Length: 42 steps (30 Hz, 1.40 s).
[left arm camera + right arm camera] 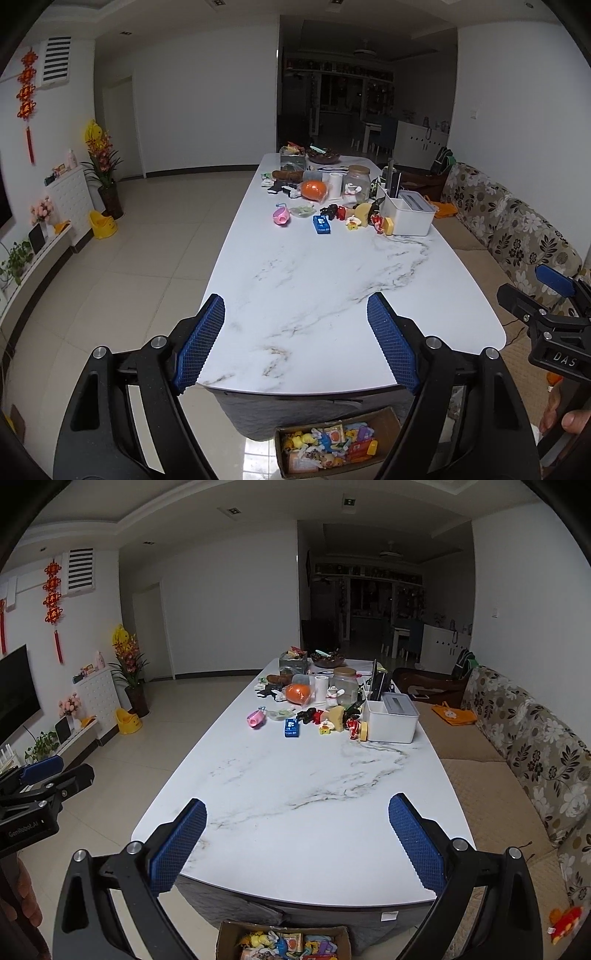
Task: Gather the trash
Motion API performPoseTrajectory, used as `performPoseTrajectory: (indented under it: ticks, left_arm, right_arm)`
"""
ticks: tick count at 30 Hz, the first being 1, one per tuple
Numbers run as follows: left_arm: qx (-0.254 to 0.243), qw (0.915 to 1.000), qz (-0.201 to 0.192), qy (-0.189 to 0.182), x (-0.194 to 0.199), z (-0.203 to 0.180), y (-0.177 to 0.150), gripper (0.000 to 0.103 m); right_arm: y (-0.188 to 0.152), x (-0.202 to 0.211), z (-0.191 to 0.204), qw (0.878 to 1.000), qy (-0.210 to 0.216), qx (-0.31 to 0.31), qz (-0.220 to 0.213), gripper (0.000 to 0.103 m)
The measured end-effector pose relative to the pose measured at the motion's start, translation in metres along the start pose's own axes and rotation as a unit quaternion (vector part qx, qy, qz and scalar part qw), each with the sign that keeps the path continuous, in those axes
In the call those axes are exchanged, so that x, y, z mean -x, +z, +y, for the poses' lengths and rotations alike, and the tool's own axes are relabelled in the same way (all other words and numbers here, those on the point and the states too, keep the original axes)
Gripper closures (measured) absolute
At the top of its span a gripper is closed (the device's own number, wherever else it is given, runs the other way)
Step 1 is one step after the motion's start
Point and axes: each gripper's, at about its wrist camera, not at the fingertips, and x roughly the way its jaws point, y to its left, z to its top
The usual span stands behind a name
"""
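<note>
Both grippers were held above the near edge of the white marble tabletop. The left gripper was spread wide and nothing was held between its blue pads; the right gripper was spread in the same way. The trash, small toys and wrappers, was gathered at the far end of the tabletop, beside a white box. A cardboard box with colourful items was placed on the floor below the near edge.
</note>
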Motion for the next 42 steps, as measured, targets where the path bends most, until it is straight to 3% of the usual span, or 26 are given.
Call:
performPoseTrajectory:
  ticks: [42]
  left_arm:
    - [0.001,0.9998,0.011,0.014,0.0045,-0.0045,-0.0028,0.025]
  right_arm:
    - [-0.0001,0.0003,0.0069,1.0,-0.009,-0.013,0.013,0.005]
